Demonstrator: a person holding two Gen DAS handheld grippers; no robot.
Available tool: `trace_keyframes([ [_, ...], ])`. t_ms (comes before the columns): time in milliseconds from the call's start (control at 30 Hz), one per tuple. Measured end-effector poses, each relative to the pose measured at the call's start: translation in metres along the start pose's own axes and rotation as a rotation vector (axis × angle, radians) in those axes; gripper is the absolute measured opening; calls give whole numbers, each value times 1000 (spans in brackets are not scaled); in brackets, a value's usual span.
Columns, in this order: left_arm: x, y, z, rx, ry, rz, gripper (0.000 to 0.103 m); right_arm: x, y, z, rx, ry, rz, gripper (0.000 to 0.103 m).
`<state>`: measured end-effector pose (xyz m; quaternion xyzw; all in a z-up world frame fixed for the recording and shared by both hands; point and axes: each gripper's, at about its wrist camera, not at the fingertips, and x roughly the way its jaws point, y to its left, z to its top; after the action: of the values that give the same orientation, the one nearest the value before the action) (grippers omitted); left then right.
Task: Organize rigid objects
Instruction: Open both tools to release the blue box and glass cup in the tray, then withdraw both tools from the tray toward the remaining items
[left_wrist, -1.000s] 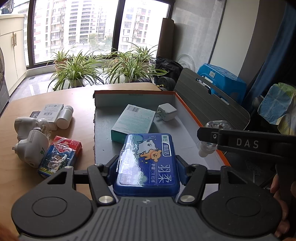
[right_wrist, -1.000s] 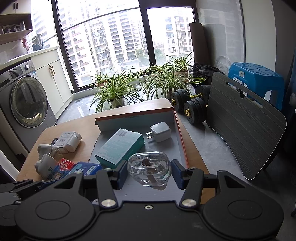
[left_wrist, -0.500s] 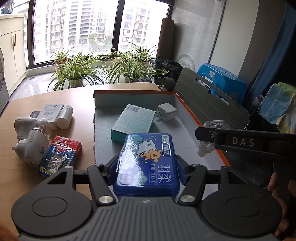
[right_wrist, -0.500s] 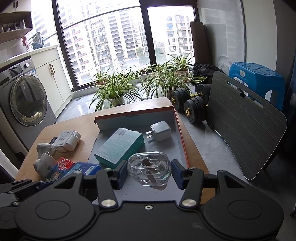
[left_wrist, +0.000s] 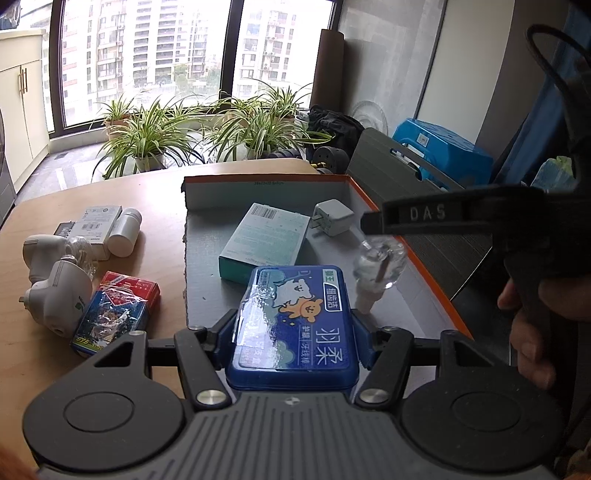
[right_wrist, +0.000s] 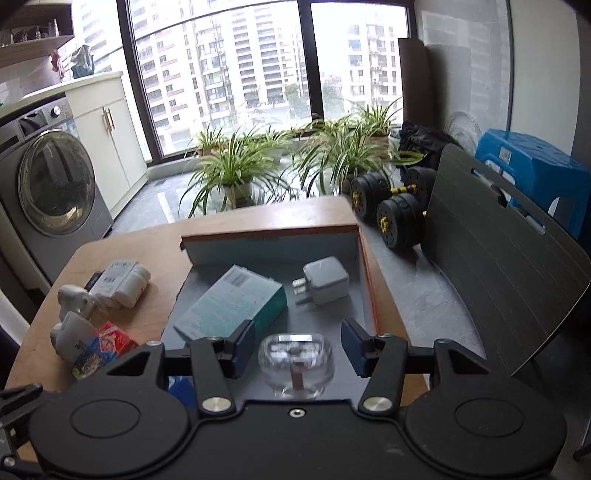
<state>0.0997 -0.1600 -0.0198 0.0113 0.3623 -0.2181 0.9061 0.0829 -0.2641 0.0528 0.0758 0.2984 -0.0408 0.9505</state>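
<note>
— What moved?
— The right hand-held gripper (right_wrist: 298, 341) has just been opening; the glass bottle (right_wrist: 295, 363) sits freed between its jaws, by the tray's (left_wrist: 436, 295) right edge.
— The left?
— The left hand-held gripper (left_wrist: 293, 332) clamps the blue box (left_wrist: 295, 325).

- Left gripper (left_wrist: 293, 332): bottom centre of its view, pads clamped on a blue case (left_wrist: 293, 321).
- Right gripper (right_wrist: 297, 345): jaws just been opening, pads clear of the glass bottle (right_wrist: 295, 363) between them.
- Hand (left_wrist: 532, 321) at right edge grips its handle.
</note>
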Motion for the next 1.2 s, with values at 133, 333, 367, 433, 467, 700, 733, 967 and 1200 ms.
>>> trace_keyframes([
  [133, 2, -2, 1, 16, 0, -9, 63, -19, -11, 8, 43, -80, -11, 70],
  [333, 12, -7, 5, 25, 7, -19, 64, -42, -19, -3, 38, -82, -28, 72],
  [367, 13, -8, 5, 29, 8, -17, 66, -44, -18, -4, 39, -75, -25, 73],
  [433, 14, -9, 7, 30, 9, -6, 80, -49, -16, -7, 34, -71, -21, 73],
  [467, 12, -9, 8, 30, 2, -1, 81, -51, -14, -8, 28, -69, -19, 74],
  [700, -7, 3, 7, -8, -26, 50, 91, -57, 4, -13, 21, -46, 10, 79],
  [733, -10, 6, 6, -13, -30, 61, 91, -58, 6, -14, 21, -43, 16, 80],
  [967, -32, 33, 2, -59, -52, 137, 97, -60, 40, -21, -26, -12, 69, 83],
  [1200, -52, 70, -6, -125, -62, 212, 97, -59, 69, -24, -71, 8, 118, 84],
])
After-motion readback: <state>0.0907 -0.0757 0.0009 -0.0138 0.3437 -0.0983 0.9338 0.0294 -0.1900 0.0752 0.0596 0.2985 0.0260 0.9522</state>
